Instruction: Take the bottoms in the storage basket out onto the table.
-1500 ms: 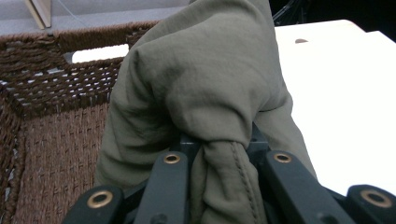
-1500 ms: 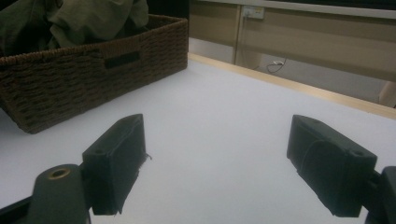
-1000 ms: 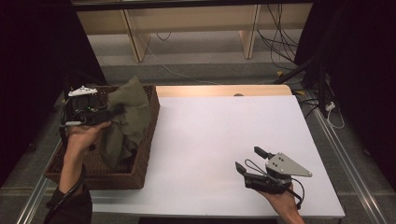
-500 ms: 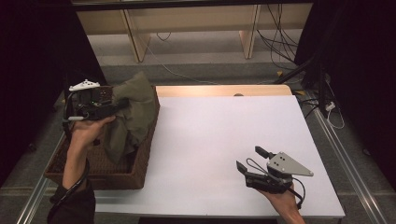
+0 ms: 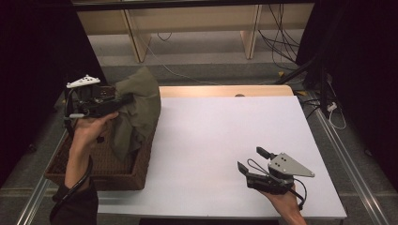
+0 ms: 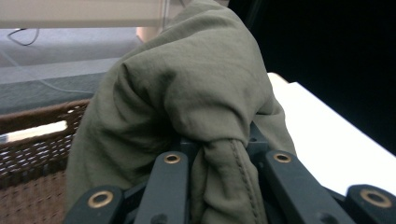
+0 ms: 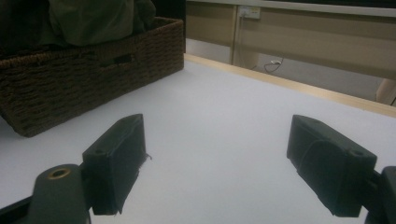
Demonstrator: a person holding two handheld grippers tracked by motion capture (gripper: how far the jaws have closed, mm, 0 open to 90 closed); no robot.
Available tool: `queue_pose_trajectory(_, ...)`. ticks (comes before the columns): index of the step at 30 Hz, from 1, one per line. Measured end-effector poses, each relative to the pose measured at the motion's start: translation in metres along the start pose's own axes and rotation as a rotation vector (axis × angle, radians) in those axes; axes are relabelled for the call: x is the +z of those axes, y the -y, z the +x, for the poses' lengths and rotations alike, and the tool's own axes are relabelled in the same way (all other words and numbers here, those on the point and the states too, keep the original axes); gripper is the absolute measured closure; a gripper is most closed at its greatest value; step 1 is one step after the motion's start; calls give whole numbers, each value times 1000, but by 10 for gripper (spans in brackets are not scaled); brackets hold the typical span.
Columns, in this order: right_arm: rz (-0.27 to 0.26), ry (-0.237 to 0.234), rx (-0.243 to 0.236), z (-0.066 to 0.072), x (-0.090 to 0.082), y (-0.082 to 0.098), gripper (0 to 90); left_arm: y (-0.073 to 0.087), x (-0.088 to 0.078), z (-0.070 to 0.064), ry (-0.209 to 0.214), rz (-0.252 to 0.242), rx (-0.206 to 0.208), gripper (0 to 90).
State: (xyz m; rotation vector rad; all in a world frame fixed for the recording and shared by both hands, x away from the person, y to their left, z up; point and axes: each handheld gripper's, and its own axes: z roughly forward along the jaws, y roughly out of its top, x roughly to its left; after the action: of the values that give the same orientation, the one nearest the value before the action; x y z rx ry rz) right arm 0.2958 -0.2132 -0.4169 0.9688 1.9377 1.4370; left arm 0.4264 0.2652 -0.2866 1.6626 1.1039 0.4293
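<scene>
Left claw pinches olive cloth above wicker basket; cloth bunches ahead of jaws, hangs below into basket. Right claw spread, empty, low over white desk, basket far ahead.

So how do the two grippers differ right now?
The left gripper is shut on the olive cloth, while the right gripper stands open with nothing between its jaws. The left one is held up above the wicker basket; the right sits low over the white table. Both have black jaws and are hand-held.
</scene>
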Motion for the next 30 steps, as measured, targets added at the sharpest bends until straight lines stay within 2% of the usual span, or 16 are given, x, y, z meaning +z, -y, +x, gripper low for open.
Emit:
queue_pose_trajectory(1,-1,1,-1,0,0,0,206,-1,0,-2,19,-8,-5,771)
queue_pose_trajectory(8,-1,1,-2,0,0,0,206,-5,3,-12,76,-23,-2,771)
queue_pose_trajectory(15,-2,5,-3,0,-1,0,207,-9,10,-32,128,-20,36,771)
queue_pose_trajectory(20,-5,5,-2,0,-1,-1,207,-10,15,-41,158,-15,49,771)
queue_pose_trajectory(30,-10,10,-3,-1,-2,-1,207,-9,36,-67,217,16,98,772)
